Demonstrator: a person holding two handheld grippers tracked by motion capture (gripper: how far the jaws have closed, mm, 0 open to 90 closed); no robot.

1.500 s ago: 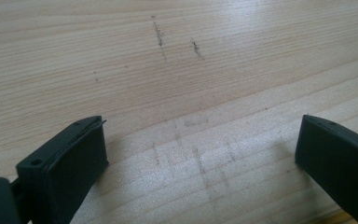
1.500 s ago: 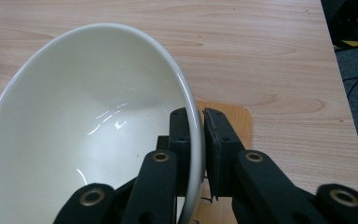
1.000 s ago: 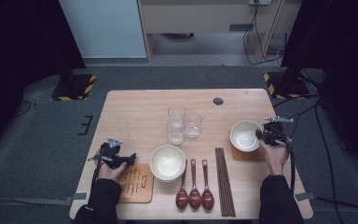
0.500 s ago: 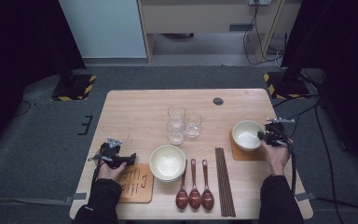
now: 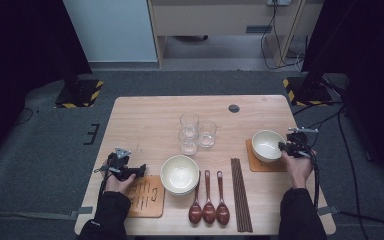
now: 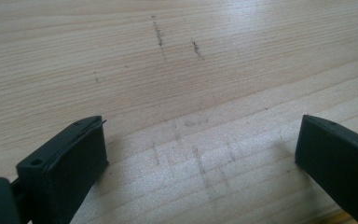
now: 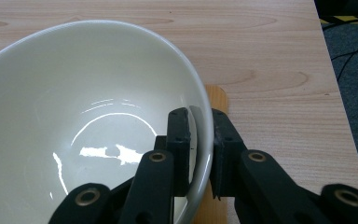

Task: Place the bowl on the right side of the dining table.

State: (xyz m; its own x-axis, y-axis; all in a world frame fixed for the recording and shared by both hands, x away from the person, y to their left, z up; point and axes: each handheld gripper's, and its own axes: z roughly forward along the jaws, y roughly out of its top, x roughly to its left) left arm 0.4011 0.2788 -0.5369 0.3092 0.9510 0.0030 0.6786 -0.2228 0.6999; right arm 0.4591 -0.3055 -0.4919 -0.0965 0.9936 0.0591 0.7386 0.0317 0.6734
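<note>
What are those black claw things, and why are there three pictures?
A person sits at a pale wooden table holding a black two-jaw gripper in each hand. One picture comes from a camera above; the other two come from small cameras riding on the grippers. The right gripper pinches the rim of a white glossy bowl, over a thin wooden mat. The left gripper is open above bare wood. Also on the table: another white bowl, three clear drinking glasses, three dark brown spoons, dark chopsticks and a second wooden mat with slots.
</note>
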